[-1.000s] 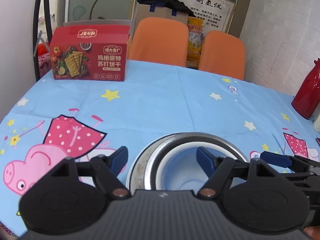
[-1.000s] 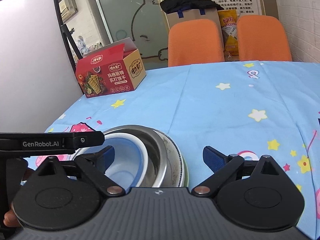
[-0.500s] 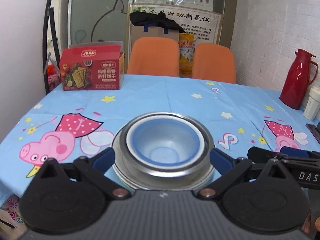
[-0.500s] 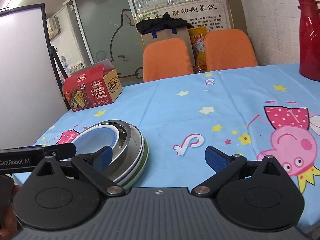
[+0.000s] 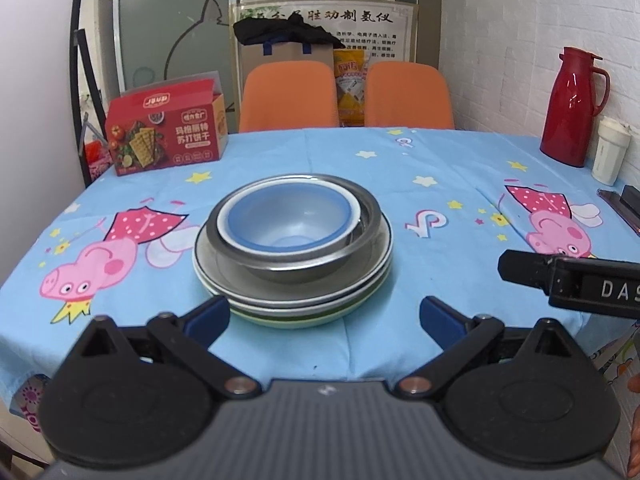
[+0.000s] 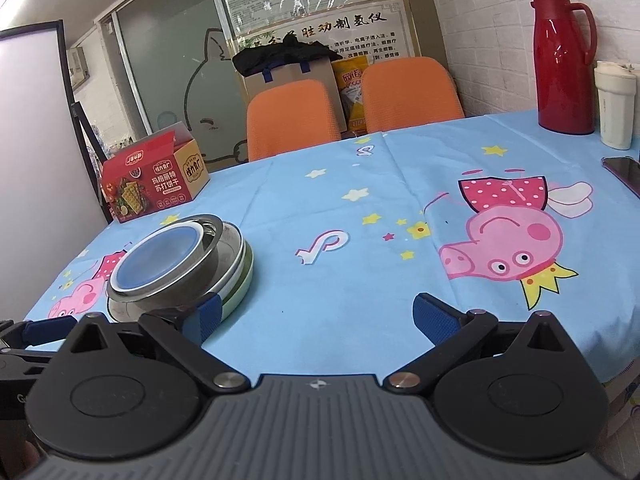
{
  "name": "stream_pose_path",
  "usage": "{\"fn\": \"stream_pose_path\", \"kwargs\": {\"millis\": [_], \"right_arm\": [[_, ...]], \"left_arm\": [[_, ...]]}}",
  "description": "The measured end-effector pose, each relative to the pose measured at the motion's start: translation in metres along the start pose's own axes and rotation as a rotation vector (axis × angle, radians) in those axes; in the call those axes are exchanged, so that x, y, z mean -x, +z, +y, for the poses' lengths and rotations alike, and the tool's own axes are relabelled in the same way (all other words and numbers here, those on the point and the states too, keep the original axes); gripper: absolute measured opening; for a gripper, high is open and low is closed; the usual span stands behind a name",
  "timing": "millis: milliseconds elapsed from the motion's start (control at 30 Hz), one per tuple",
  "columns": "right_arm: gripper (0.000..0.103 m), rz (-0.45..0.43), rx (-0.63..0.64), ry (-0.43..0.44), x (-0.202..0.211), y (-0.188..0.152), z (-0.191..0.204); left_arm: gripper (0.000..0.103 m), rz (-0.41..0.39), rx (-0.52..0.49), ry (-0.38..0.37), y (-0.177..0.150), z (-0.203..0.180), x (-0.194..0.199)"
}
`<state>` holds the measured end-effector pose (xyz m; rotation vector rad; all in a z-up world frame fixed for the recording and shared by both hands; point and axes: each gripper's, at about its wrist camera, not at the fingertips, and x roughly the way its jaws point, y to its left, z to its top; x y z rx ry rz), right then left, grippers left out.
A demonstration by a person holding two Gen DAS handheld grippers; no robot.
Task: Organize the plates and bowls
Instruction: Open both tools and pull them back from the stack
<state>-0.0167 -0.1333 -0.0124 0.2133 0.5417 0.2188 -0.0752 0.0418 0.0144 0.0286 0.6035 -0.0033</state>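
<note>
While the left claw (image 5: 324, 318) stands wide with nothing between its blue pads (image 5: 208, 320), its jaws having just been opening, the stack of plates and bowls (image 5: 294, 248) sits on the worktop (image 5: 440, 280) just beyond the fingertips, clear of both pads. A blue bowl (image 5: 290, 222) nests in a steel bowl (image 5: 362, 236), which rests on stacked plates (image 5: 280, 312), the lowest one green-rimmed. The right claw (image 6: 316, 318) is likewise spread wide and empty; seen from the right wrist, the stack (image 6: 180, 272) lies off to its left, the left pad (image 6: 206, 318) overlapping the plates' near rim in the picture, though whether they touch I cannot tell. Ahead of the right claw the blue cartoon tablecloth (image 6: 360, 300) is bare all the way across its middle. The near worktop edge runs just under both claws, the cloth hanging over it. Farther out, a red cracker box (image 5: 166, 130) stands near the far left edge, well apart from the stack. A red thermos (image 5: 570, 106) and a white cup (image 5: 610, 150) stand together at the far right by the brick wall, with a dark phone (image 6: 622, 170) nearer along that right edge. Two orange chairs (image 5: 290, 94) stand behind the far edge.
</note>
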Motion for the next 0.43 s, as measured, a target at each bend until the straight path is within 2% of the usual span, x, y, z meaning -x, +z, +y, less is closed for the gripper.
{"fn": "stream_pose_path", "kwargs": {"millis": [133, 433], "right_arm": [[0.103, 0.045, 0.008, -0.010, -0.003, -0.002, 0.002], [0.103, 0.083, -0.011, -0.010, -0.012, -0.002, 0.000]], "left_arm": [[0.100, 0.010, -0.001, 0.000, 0.001, 0.000, -0.004], [0.100, 0.029, 0.014, -0.019, 0.002, 0.003, -0.013]]}}
